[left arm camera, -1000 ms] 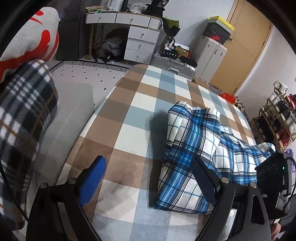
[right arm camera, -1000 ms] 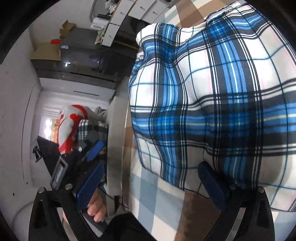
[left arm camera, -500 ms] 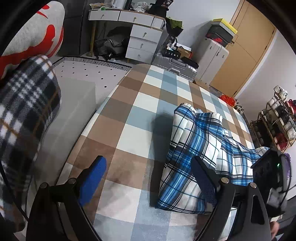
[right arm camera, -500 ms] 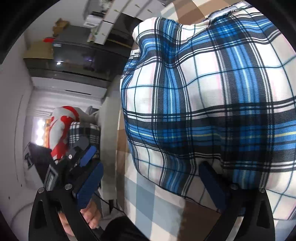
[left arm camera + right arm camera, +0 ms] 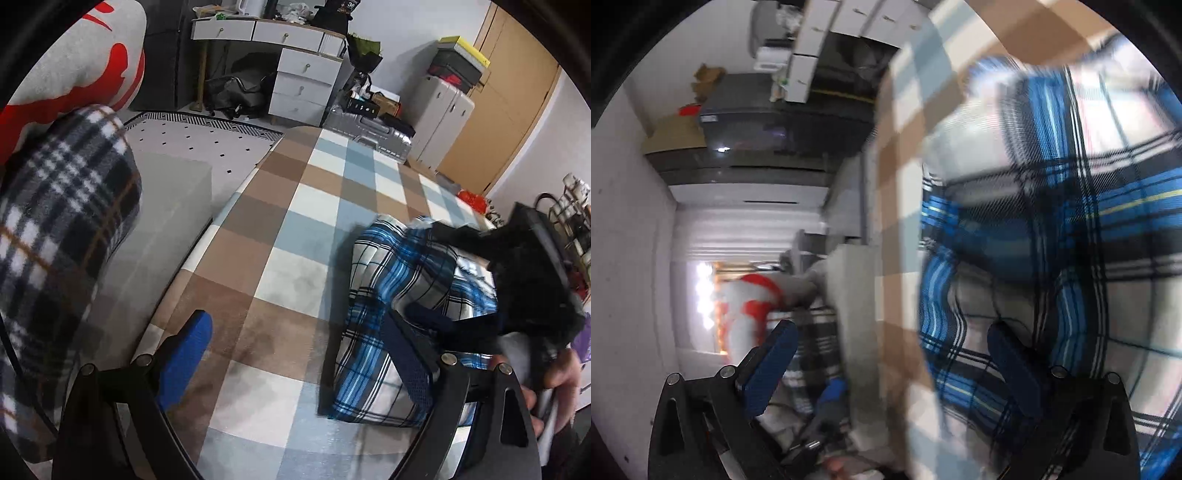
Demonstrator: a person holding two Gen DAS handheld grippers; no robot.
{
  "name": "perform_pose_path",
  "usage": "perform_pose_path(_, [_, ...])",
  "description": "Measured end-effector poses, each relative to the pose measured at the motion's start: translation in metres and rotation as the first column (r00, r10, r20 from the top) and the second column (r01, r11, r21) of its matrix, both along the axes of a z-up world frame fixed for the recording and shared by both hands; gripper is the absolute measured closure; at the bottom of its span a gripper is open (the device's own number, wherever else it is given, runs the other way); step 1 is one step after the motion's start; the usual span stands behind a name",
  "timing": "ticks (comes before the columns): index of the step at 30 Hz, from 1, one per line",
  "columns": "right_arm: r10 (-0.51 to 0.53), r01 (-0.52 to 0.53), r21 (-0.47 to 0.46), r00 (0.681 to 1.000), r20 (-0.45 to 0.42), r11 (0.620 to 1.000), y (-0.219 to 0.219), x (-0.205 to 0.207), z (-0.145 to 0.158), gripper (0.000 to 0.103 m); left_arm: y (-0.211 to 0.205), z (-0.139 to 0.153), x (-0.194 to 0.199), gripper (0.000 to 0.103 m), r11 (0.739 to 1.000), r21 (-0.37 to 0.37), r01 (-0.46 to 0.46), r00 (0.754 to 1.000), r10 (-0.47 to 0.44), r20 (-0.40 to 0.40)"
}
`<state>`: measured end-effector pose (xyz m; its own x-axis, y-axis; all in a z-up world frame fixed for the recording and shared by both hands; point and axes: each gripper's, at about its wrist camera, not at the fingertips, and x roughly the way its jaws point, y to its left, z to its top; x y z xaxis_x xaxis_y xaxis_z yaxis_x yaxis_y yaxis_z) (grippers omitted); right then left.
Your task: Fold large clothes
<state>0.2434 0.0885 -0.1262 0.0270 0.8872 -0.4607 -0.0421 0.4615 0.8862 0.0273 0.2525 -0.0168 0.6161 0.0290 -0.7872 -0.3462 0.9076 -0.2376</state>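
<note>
A blue, white and black plaid shirt (image 5: 384, 288) lies bunched on the checked brown, blue and white bed cover (image 5: 295, 206), at the right in the left wrist view. My left gripper (image 5: 295, 354) is open and empty, above the cover just left of the shirt. My right gripper (image 5: 886, 362) is open; its right finger presses against the shirt (image 5: 1052, 221), its left finger is over the bed's edge. The right gripper also shows in the left wrist view (image 5: 517, 280), low over the shirt. The right wrist view is blurred.
A dark plaid cushion (image 5: 62, 229) and a grey and red cushion (image 5: 77, 62) are close at the left. Beyond the bed stand a white desk with drawers (image 5: 295, 59), a silver suitcase (image 5: 369, 129), a grey cabinet (image 5: 443, 122) and a shoe rack (image 5: 576, 206).
My right gripper has swung in over the shirt and now shows large in the left wrist view. The shirt has bunched up more. My left gripper has risen slightly.
</note>
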Motion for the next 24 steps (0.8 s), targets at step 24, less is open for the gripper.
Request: perform_pose_path(24, [-0.031, 0.260, -0.527, 0.914, 0.404, 0.809, -0.226, -0.089, 0.075, 0.001, -0.137, -0.008, 0.044, 0.013, 0.921, 0.116, 0.371, 0.928, -0.373, -0.001])
